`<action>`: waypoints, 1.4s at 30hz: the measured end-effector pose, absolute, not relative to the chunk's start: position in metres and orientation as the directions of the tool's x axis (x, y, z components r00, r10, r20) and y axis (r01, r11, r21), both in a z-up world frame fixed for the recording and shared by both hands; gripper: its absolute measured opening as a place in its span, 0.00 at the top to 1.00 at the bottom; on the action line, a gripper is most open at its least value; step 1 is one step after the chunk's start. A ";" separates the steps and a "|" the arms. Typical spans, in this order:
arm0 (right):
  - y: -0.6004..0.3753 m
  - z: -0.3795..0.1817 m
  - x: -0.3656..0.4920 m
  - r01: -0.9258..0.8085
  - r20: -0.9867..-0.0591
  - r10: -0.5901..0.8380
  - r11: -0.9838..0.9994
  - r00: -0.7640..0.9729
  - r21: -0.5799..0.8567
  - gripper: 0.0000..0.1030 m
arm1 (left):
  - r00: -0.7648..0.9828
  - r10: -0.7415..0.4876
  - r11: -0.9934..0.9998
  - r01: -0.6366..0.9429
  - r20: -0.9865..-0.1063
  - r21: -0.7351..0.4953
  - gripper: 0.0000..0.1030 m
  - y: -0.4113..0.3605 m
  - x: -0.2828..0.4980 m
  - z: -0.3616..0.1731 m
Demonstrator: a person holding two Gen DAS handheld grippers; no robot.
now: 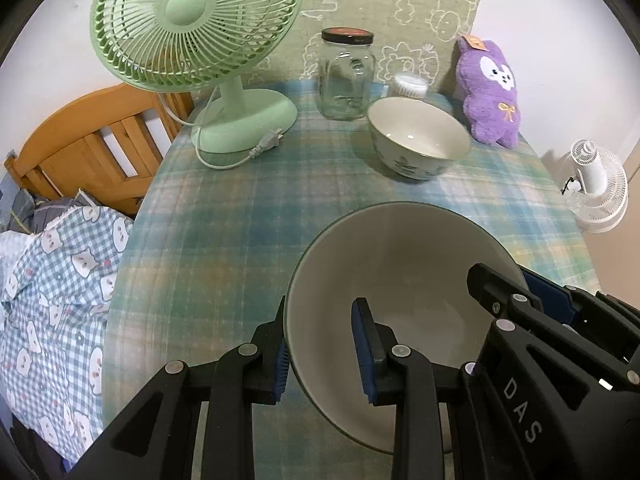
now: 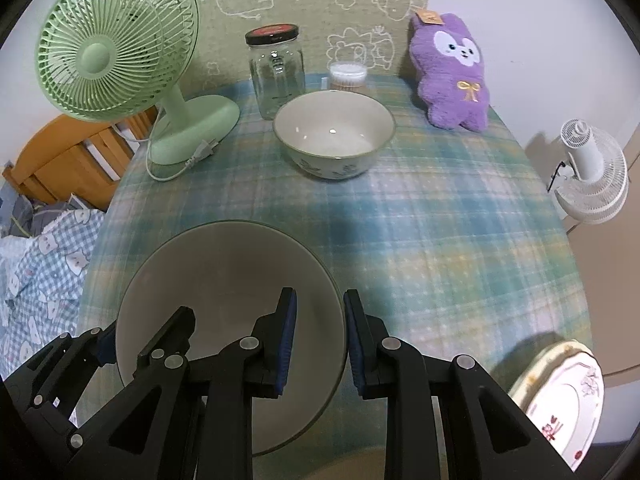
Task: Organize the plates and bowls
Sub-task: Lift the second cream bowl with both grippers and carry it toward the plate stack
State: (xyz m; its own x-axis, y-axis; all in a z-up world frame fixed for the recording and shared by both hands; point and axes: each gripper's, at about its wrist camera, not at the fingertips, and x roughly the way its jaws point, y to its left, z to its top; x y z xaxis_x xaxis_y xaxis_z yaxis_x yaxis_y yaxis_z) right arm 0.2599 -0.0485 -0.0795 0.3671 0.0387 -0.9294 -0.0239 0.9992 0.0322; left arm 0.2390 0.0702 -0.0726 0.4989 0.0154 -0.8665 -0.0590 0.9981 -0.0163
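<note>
I have the near bowl (image 1: 404, 316) in the lower centre of the left wrist view, on the plaid tablecloth (image 1: 240, 216).

1. Left gripper (image 1: 324, 344): the fingers straddle the bowl's left rim, one blue pad outside the wall and one inside. There is a visible gap between the inner pad and the wall, so I read the fingers as spread around the rim rather than pinching it.
2. Right gripper (image 2: 316, 344): in the right wrist view the fingers straddle the same bowl's (image 2: 228, 320) right rim at lower centre, one pad inside, one outside. The gap between the pads is narrow; I cannot tell whether they press on the rim or merely flank it.
3. In each view the other gripper appears at the opposite side of the bowl, at the right edge of the left wrist view and the lower left of the right wrist view.

Other task items:
- A second bowl (image 2: 334, 136) with a leaf pattern sits upright at upper centre, well apart from the near bowl.
- A plate (image 2: 564, 396) with red markings lies at the lower right of the right wrist view, at the table edge.

Surroundings, along the top of the frame:
- Green fan (image 2: 116, 40), upper left, its plug loose on the cloth.
- Glass jar (image 2: 276, 72) with a dark lid, just behind the second bowl.
- Small tub of cotton swabs (image 2: 348, 76), beside the jar.
- Purple plush toy (image 2: 452, 72), upper right.
- White fan (image 2: 592, 172), right edge, off the table.
</note>
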 end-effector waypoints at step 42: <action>-0.131 -0.049 0.157 -0.061 -0.931 0.097 0.995 0.352 0.080 0.73 | 0.487 0.068 0.990 -0.138 -0.871 0.000 0.74 -0.016 0.142 -0.059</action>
State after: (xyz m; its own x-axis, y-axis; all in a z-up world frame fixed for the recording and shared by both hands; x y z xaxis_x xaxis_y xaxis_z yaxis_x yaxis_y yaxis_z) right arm 0.1574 -0.1313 -0.0494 0.3523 0.0968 -0.9309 -0.0613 0.9949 0.0803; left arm 0.1423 -0.0155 -0.0591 0.4874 0.0676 -0.8706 -0.1381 0.9904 -0.0004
